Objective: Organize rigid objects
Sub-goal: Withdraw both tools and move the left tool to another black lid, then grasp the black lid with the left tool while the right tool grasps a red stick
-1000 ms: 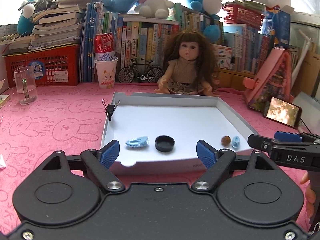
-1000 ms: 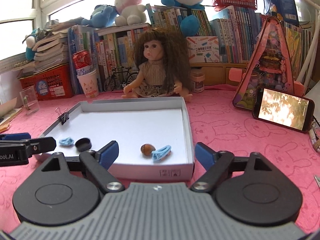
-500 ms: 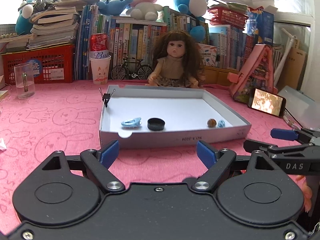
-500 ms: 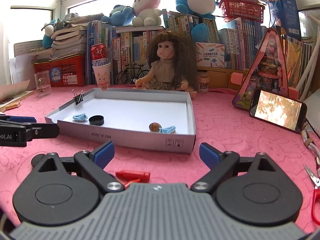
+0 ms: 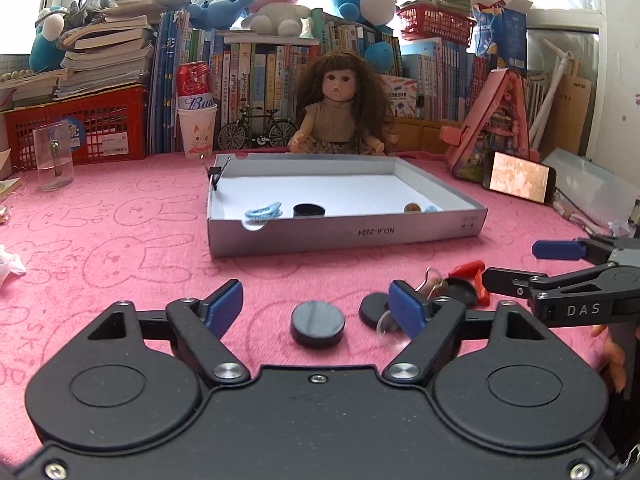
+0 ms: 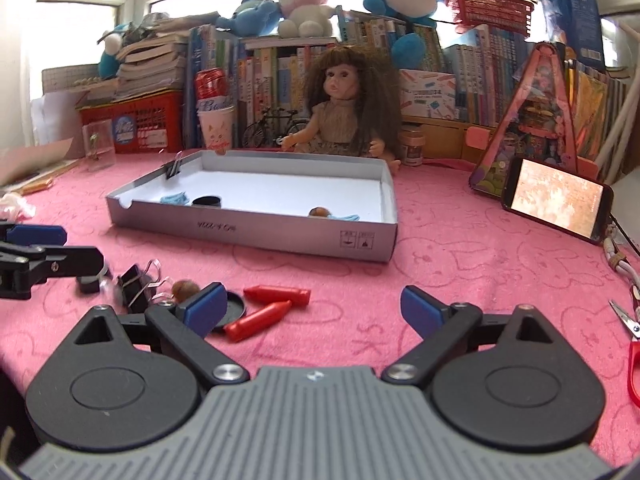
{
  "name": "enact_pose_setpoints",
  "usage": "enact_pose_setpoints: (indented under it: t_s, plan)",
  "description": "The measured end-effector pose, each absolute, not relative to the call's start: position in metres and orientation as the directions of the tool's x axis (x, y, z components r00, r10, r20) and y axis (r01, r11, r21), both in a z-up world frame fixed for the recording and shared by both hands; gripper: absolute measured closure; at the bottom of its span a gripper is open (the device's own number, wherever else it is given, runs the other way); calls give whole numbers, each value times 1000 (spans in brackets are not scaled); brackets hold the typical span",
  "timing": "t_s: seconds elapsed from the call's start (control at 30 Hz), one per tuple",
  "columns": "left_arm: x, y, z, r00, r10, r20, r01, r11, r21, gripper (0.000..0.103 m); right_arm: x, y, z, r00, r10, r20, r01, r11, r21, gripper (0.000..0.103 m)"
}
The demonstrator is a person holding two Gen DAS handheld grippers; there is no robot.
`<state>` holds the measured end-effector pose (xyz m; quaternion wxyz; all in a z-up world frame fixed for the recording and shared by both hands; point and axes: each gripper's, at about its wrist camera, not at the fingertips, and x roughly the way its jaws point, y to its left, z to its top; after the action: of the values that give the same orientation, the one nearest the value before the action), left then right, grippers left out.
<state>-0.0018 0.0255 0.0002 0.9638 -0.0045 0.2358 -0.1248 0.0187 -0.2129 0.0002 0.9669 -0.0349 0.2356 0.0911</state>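
- The left gripper (image 5: 316,304) has its blue-padded jaws apart with nothing pressed between them; they have just been closing a little. A flat black round cap (image 5: 317,323) lies on the pink cloth (image 5: 120,256) in the gap between the pads, touching neither.
- Just beside its right pad lies a second black disc (image 5: 372,309), partly hidden by that pad, and past it a cluster: a brown nut (image 5: 434,282), another black lid (image 5: 460,292) and a red crayon (image 5: 470,270).
- The right gripper (image 6: 314,306) stands wide apart and holds nothing; its jaws have just been opening. Bare pink cloth lies between its pads.
- Two red crayons (image 6: 276,304) lie crossed just inside its left pad, one tip resting on a black lid (image 6: 232,311) that the pad partly covers.
- Farther to its left lie a brown nut (image 6: 185,289) and a black binder clip (image 6: 134,286) with wire handles.
- Ahead of both grippers sits a shallow white cardboard tray (image 5: 348,236) with grey outer walls and a binder clip (image 5: 215,174) on its left rim.
- In the tray near the front wall: a light blue hair clip (image 5: 264,211) and a black cap (image 5: 309,210) on the left, a brown nut (image 6: 320,212) and a second blue clip (image 6: 344,217) on the right.
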Motion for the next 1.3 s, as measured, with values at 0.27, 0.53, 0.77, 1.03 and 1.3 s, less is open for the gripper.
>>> enact_pose_setpoints:
  t_s: [0.27,0.53,0.77,1.03,1.3]
  plan:
    - [-10,42,-6,842,-232,-486,237,970,-53,53,22,-222,1,828,204,-522,-274,960,-59,21]
    - [-4,30,-13,831,-235,-505,270,963,-5,60,31,-210,-3,795,277,-541,-378,922,-83,24]
    - [4,23,-16,836,-232,-498,267,964,0,62,35,-204,-1,801,243,-546,-340,937,-82,26]
    - [10,20,-18,851,-205,-484,233,972,-2,62,11,-191,-6,869,88,-487,-124,991,-42,26]
    - [11,21,-19,859,-191,-476,215,977,-5,73,18,-188,-5,873,47,-485,-52,999,2,37]
